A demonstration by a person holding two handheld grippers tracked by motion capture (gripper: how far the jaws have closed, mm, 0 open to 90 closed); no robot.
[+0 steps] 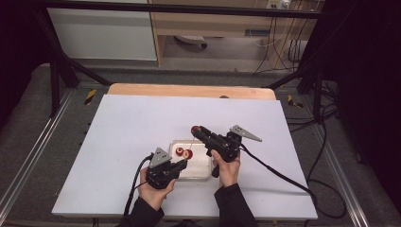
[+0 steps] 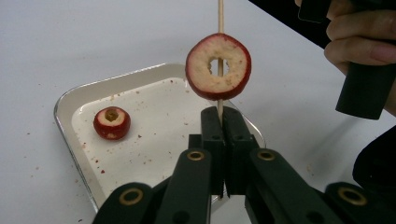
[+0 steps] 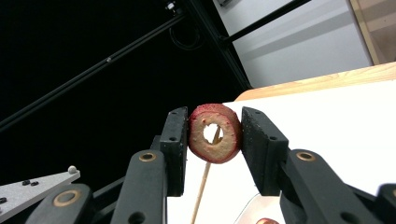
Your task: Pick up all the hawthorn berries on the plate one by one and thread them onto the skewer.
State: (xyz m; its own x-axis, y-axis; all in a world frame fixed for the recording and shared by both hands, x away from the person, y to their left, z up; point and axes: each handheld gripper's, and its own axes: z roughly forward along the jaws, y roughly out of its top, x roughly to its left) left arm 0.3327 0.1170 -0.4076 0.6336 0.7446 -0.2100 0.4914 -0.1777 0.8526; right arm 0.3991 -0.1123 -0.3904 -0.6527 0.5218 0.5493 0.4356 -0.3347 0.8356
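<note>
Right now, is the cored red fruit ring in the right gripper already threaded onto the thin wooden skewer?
Threaded. In the right gripper view the thin wooden skewer passes into the hole of the cored red fruit ring, which the right gripper clamps.

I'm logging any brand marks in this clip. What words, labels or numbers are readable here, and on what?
None can be read.
The left gripper, the right gripper, the tray and the fruit slice bear no print.
The yellow-black floor markers carry stripes, no words.

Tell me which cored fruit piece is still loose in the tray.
The small red piece lying in the white tray. The other ring is threaded on the skewer, clamped by the right gripper.
</note>
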